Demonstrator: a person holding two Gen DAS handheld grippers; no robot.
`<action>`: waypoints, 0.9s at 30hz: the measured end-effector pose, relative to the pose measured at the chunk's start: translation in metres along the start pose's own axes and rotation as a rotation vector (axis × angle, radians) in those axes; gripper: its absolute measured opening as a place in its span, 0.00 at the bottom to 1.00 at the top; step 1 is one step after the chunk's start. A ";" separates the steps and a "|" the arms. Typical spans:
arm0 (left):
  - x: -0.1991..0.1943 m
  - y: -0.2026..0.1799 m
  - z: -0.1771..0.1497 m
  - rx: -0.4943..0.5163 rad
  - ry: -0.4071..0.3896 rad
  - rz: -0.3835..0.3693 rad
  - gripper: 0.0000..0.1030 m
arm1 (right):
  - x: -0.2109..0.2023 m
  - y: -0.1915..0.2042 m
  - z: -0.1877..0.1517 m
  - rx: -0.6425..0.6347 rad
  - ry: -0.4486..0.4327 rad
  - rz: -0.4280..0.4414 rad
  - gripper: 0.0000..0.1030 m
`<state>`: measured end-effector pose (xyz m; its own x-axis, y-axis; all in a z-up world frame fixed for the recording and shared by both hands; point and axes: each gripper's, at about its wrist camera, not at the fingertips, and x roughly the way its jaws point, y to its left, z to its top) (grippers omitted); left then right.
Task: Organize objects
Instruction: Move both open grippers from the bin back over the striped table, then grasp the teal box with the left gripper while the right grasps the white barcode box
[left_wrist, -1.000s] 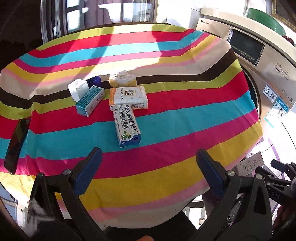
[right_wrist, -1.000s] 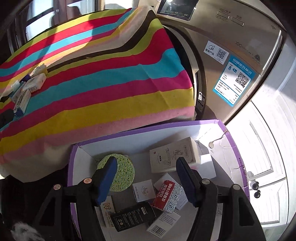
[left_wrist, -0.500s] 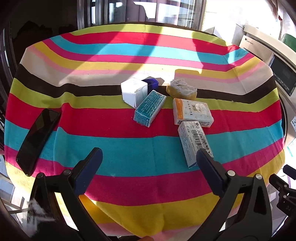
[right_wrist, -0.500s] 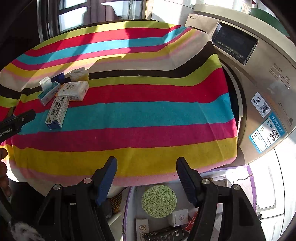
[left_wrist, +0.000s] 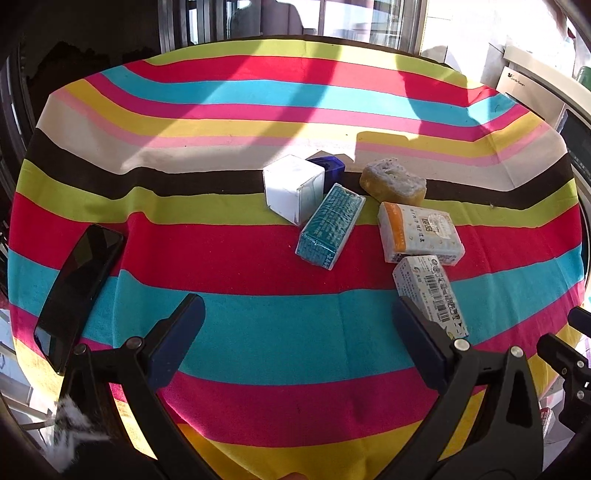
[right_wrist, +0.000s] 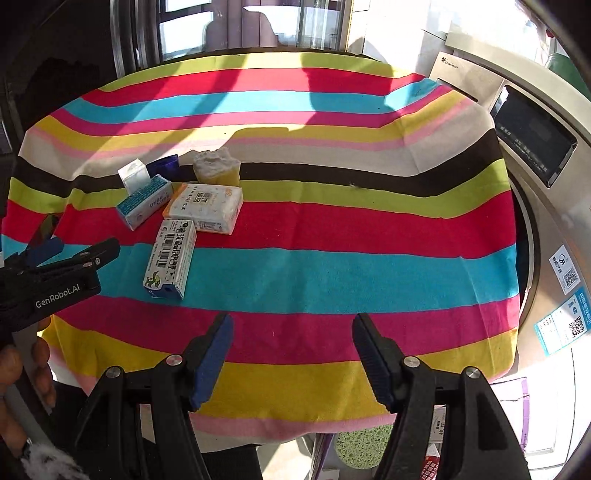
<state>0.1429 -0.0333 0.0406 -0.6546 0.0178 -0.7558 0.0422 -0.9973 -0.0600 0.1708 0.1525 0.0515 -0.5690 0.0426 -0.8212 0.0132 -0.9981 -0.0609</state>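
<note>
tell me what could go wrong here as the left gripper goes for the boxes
The barcode box lies right against the left gripper's right finger, so closing in could shove it into the orange tissue pack it touches. The teal box leans against the white box; lifting either may shift the other. The phone lies near the table's left edge and could be knocked off.

blue box (left_wrist: 328, 165) half-hidden behind white box (left_wrist: 293, 187), green sponge (right_wrist: 360, 445) — cropped

Rainbow-striped tablecloth (left_wrist: 258, 325) (teal box (left_wrist: 328, 226))
</note>
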 end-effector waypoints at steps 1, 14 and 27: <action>0.002 0.001 0.002 0.001 0.001 -0.003 0.99 | 0.001 0.003 0.002 -0.003 -0.001 0.006 0.66; 0.034 0.005 0.019 0.020 0.044 0.027 0.95 | 0.025 0.042 0.027 -0.054 0.005 0.094 0.66; 0.059 0.008 0.034 0.054 0.088 -0.076 0.78 | 0.044 0.064 0.032 -0.065 0.039 0.166 0.66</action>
<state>0.0791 -0.0430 0.0180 -0.5855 0.0977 -0.8047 -0.0473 -0.9951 -0.0863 0.1201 0.0894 0.0301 -0.5220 -0.1192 -0.8446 0.1581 -0.9865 0.0415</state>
